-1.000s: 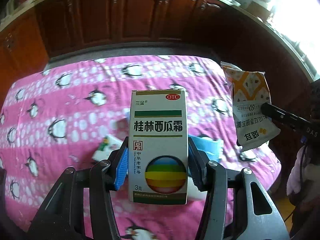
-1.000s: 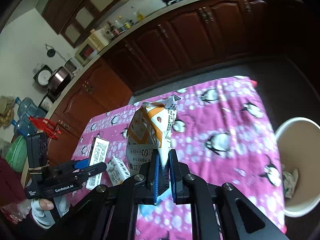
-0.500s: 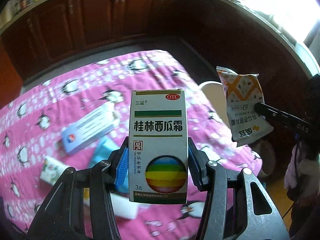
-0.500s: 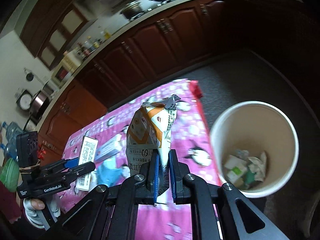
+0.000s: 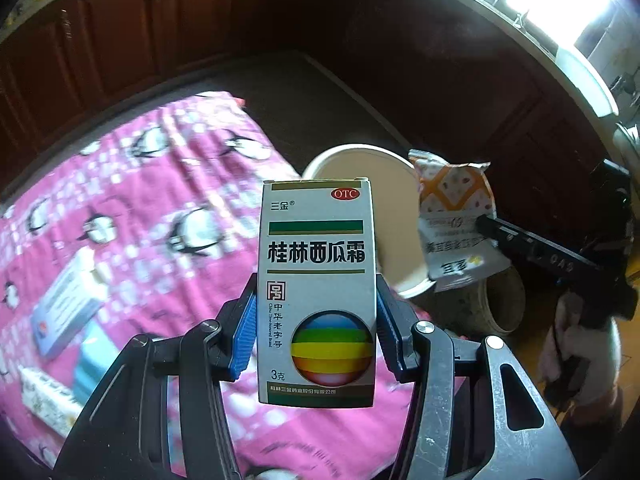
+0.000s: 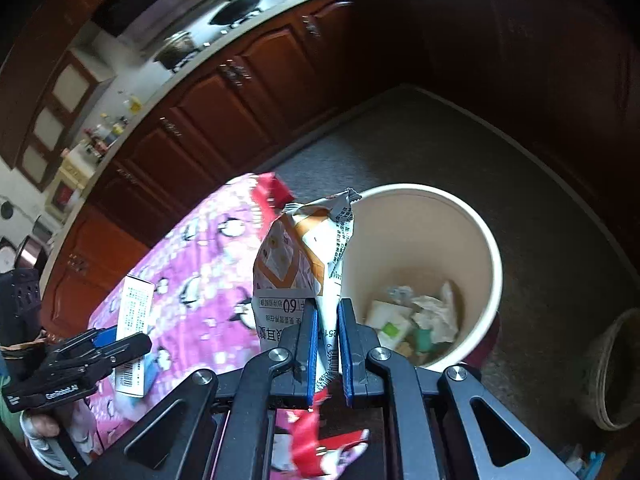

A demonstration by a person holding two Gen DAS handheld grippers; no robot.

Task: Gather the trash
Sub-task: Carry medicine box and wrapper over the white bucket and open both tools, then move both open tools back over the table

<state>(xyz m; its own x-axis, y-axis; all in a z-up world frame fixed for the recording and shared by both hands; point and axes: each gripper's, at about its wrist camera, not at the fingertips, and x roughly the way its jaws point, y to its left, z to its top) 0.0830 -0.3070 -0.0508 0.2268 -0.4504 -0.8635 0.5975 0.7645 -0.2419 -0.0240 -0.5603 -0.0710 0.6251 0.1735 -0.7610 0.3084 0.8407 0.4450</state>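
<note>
My left gripper [image 5: 316,320] is shut on a white medicine box [image 5: 318,280] with a rainbow circle, held upright above the table's right edge; it also shows in the right wrist view [image 6: 134,328]. My right gripper [image 6: 328,344] is shut on an orange-and-white snack wrapper [image 6: 304,264], held just left of the cream trash bin [image 6: 480,240] on the floor. The wrapper [image 5: 456,216] and bin [image 5: 400,240] also show in the left wrist view. The bin holds crumpled paper and small boxes [image 6: 416,316].
A pink penguin tablecloth [image 5: 160,208] covers the table, with a blue-white box [image 5: 64,312], a light blue packet [image 5: 90,360] and a floral box [image 5: 44,400] on it. Dark wooden cabinets [image 6: 248,112] stand behind. A woven basket [image 6: 616,368] stands right of the bin.
Both grippers have swung right, from over the table toward the bin. The bin has come into the left wrist view and grown larger and nearer in the right wrist view. Both grips are unchanged.
</note>
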